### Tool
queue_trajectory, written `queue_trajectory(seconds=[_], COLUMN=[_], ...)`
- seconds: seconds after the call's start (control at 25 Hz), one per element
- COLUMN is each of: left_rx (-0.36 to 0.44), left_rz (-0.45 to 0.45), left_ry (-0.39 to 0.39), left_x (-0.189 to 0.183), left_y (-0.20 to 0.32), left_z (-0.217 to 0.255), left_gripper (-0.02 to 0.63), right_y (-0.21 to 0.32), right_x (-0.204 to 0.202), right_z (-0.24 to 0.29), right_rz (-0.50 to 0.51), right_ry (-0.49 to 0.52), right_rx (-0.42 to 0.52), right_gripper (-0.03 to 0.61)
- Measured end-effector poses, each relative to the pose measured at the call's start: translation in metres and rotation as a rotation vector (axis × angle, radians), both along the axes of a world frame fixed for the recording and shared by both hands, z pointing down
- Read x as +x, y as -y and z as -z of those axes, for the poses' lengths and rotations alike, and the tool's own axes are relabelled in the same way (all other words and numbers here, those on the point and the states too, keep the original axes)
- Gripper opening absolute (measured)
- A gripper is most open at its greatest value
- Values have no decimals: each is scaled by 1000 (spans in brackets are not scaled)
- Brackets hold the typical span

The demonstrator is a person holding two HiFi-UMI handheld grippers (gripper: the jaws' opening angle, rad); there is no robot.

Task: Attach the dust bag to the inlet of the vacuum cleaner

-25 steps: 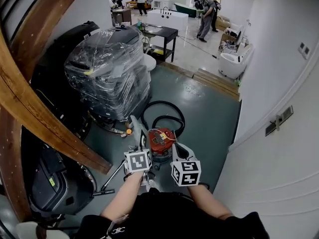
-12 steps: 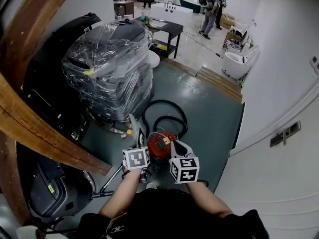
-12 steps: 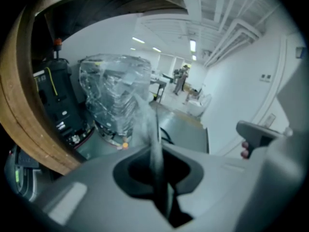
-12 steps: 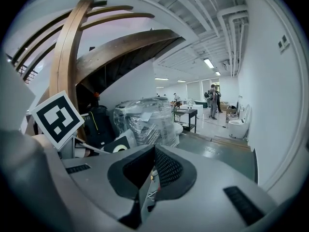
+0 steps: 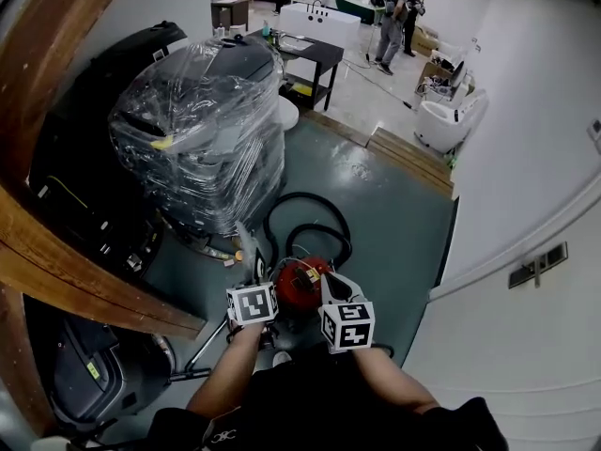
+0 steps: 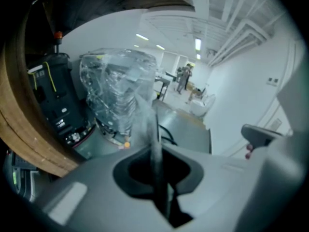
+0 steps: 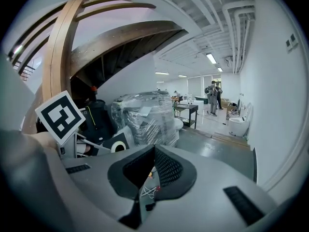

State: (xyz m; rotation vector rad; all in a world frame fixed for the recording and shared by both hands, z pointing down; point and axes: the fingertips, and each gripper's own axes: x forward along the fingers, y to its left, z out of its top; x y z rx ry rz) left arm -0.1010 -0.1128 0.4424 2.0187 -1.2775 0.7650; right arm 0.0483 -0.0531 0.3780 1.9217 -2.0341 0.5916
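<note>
The red vacuum cleaner (image 5: 299, 285) stands on the grey-green floor just ahead of both grippers, with loose wires on its top. My left gripper (image 5: 256, 272) is shut on the pale dust bag (image 5: 245, 242), which rises from its jaws to the left of the vacuum. In the left gripper view the bag (image 6: 147, 124) shows edge-on as a thin sheet pinched in the left gripper (image 6: 155, 151). The bag's collar with its round hole (image 7: 118, 146) appears in the right gripper view. My right gripper (image 7: 153, 151) is shut and holds nothing; it hovers at the vacuum's right side (image 5: 333, 287).
A black hose (image 5: 310, 216) loops on the floor behind the vacuum. A plastic-wrapped machine (image 5: 202, 130) stands at the left rear, a wooden beam (image 5: 84, 280) and a black floor machine (image 5: 84, 374) at the left. A white wall (image 5: 526, 252) runs along the right.
Both grippers have come forward and slightly down, closer over the red vacuum. The left one still holds the dust bag; the right stays shut.
</note>
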Motion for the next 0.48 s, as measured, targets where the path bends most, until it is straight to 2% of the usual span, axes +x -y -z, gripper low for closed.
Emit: queue_trajectory(seconds=[0.48], left_rx=[-67], left_rz=[111], left_ry=[7], left_x=[-3], left_y=[6], left_z=[-24], left_gripper=[25], right_y=[40], right_x=[9], right_z=[-17], right_rz=[120], right_ry=[7], right_rx=[-61], right_gripper=[-2])
